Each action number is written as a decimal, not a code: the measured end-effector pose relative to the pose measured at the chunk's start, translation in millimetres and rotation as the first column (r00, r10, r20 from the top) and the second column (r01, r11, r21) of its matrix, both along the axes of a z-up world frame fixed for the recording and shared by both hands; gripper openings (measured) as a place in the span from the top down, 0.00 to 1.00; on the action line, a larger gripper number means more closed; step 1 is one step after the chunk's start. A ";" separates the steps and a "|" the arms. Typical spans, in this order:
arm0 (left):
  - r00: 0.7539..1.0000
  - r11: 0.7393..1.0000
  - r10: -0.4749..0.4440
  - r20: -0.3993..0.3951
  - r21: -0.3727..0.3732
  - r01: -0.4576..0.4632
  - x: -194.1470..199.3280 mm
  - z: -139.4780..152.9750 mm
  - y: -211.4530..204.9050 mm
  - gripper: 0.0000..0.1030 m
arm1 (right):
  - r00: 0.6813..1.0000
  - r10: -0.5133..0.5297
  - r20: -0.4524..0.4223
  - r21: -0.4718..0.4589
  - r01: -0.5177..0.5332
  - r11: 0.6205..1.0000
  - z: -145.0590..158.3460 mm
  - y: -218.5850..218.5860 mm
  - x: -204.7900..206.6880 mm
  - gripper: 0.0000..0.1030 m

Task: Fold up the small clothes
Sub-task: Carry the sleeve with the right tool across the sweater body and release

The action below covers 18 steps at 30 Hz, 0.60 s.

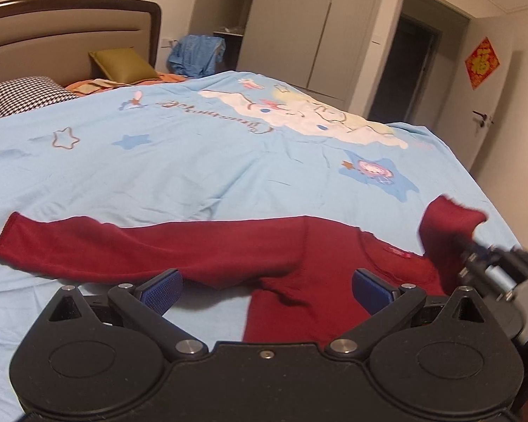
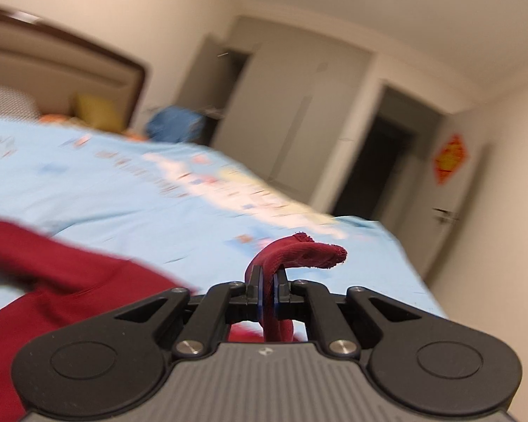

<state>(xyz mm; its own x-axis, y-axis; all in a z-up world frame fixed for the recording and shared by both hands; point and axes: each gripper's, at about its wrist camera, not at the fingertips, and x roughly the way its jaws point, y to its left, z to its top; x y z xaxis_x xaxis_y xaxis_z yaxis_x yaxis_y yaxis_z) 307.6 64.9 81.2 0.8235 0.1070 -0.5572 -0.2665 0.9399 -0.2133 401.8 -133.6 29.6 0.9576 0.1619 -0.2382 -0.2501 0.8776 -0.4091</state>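
The red shirt (image 1: 299, 263) lies spread on the blue bedsheet (image 1: 158, 161). The right claw (image 2: 267, 288) pinches its sleeve cuff (image 2: 306, 249) tight; the left claw (image 1: 267, 288) hovers wide apart, holding nothing.

Ahead of my left hand-held gripper (image 1: 265, 290) the blue bedspread (image 1: 179, 161) lies flat and bare all the way to the pillows (image 1: 21, 96) and headboard (image 1: 70, 31), so I have open room there. The red sweater (image 1: 228, 253) stretches across my path just in front, one sleeve flat to the left. On the right, my right hand-held gripper (image 2: 267, 292) stands closed on the raised sleeve (image 2: 299, 249), blocking that side. The bed's right edge drops off near the door (image 1: 500, 105).
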 end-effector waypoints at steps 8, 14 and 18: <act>0.999 0.999 0.033 -0.001 -0.020 -0.033 -6.0 -11.4 18.7 0.01 | 0.979 0.135 -0.154 -0.186 -0.163 0.969 -58.4 65.3 -18.5 0.94; 0.999 0.998 0.033 -0.008 -0.045 -0.033 -1.3 -22.0 20.4 0.01 | 0.957 0.184 -0.223 -0.313 -0.249 0.917 -92.4 81.9 -28.7 0.94; 1.000 0.998 0.017 -0.013 -0.052 -0.018 4.4 -29.0 15.9 0.01 | 0.948 0.201 -0.245 -0.333 -0.277 0.901 -102.4 81.3 -37.2 0.82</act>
<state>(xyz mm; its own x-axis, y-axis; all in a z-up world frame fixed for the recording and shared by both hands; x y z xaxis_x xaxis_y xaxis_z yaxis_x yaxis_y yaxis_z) 312.0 80.8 52.2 0.8149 0.0918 -0.5723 -0.2855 0.9229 -0.2585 364.6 -52.3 -72.8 0.8269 0.2470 -0.5053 -0.5432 0.5834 -0.6038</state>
